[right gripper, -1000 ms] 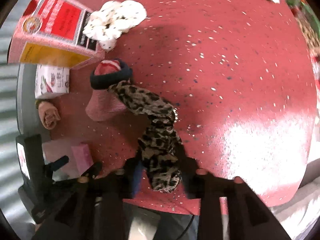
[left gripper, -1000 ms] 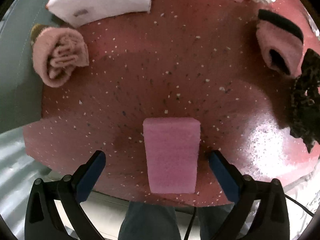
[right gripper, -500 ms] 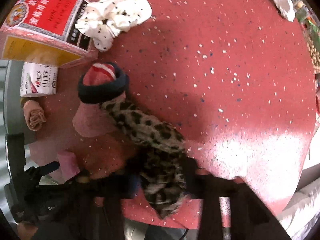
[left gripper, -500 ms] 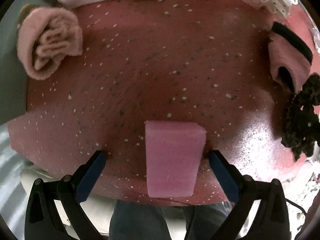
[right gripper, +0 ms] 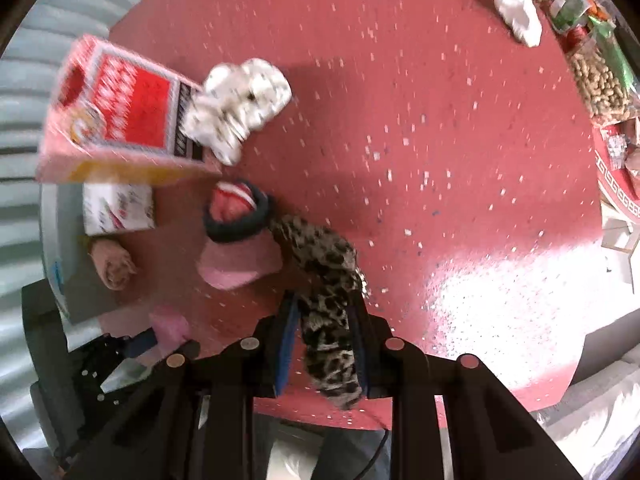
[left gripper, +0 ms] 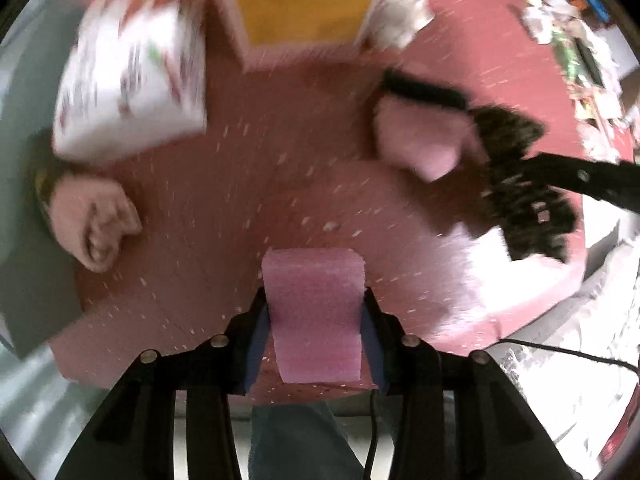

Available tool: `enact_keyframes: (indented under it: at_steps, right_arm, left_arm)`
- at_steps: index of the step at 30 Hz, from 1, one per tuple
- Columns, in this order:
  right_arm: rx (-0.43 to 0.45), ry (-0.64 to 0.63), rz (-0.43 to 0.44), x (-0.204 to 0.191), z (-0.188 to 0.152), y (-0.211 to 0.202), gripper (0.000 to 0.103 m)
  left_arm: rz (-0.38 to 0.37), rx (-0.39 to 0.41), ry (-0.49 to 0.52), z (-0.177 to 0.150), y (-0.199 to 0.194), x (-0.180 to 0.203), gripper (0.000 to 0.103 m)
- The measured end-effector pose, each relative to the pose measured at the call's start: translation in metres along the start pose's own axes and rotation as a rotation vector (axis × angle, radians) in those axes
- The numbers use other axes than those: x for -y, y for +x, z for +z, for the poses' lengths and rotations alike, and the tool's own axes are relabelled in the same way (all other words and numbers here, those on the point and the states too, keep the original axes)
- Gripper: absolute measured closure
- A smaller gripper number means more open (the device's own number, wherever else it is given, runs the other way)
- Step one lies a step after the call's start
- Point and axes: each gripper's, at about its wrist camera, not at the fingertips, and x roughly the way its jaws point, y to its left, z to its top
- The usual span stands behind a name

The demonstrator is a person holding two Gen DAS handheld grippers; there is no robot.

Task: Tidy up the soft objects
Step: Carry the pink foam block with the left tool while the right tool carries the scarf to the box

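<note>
My left gripper (left gripper: 315, 300) is shut on a pink foam sponge (left gripper: 316, 316) and holds it above the near edge of the red speckled table (left gripper: 280, 184). My right gripper (right gripper: 324, 312) is shut on a leopard-print cloth (right gripper: 328, 320), which trails toward a pink sock with a dark cuff (right gripper: 236, 248). The same cloth (left gripper: 520, 184) and sock (left gripper: 420, 136) show at the right of the left wrist view. A rolled pink towel (left gripper: 92, 220) lies at the table's left edge. A white spotted cloth (right gripper: 240, 100) lies by the red box.
A red and yellow carton (right gripper: 120, 116) and a white packet (right gripper: 118, 208) stand at the far left. A white crumpled item (right gripper: 518, 16) and jars of snacks (right gripper: 600, 76) sit at the far right. A grey board (left gripper: 24, 200) borders the table's left.
My left gripper has closed on the pink sponge and lifted it. My right gripper has risen with the leopard cloth in it. Both views are blurred by motion.
</note>
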Motion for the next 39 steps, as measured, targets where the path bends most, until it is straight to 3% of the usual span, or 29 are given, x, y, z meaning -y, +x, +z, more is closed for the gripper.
enact_keyframes:
  at_steps: [6,10,12,13,14,16,21,22,25,29,39]
  right_arm:
    - [0.041,0.004,0.022,-0.004,0.013,-0.026,0.076]
    - [0.026,-0.016,0.011,-0.001,0.016,-0.03,0.076]
    - [0.011,-0.041,-0.043,0.002,0.009,-0.02,0.075]
    - [-0.002,-0.048,-0.061,0.007,0.006,-0.017,0.069]
    - [-0.031,-0.05,-0.077,0.008,0.001,-0.007,0.048]
    - [-0.062,-0.04,-0.051,0.016,-0.008,0.004,0.031]
    - [-0.093,-0.076,-0.067,0.012,-0.021,0.038,0.032]
    - [-0.106,-0.088,-0.088,0.009,-0.023,0.047,0.033]
    - [-0.142,-0.105,-0.147,0.002,-0.027,0.061,0.083]
    - [-0.118,-0.067,-0.058,0.0,-0.027,0.047,0.085]
    - [0.129,-0.045,0.136,-0.038,0.009,-0.07,0.085]
  left_arm:
    - [-0.007,0.098,0.055,0.02,-0.046,0.021,0.057]
    - [-0.004,0.109,0.053,0.013,-0.046,0.005,0.057]
    - [-0.005,0.106,0.039,0.007,-0.049,-0.002,0.057]
    - [-0.005,0.105,0.032,0.006,-0.05,-0.006,0.057]
    - [-0.005,0.105,0.027,0.005,-0.047,-0.004,0.057]
    - [0.001,0.104,0.021,-0.002,-0.043,-0.002,0.057]
    - [0.029,0.095,0.031,-0.007,-0.051,-0.009,0.057]
    - [0.037,0.095,0.036,-0.008,-0.052,-0.009,0.057]
    - [0.055,0.108,0.051,-0.009,-0.061,-0.011,0.057]
    - [0.068,0.142,0.055,-0.006,-0.075,-0.011,0.057]
    - [0.04,0.25,0.044,0.016,-0.118,-0.025,0.057]
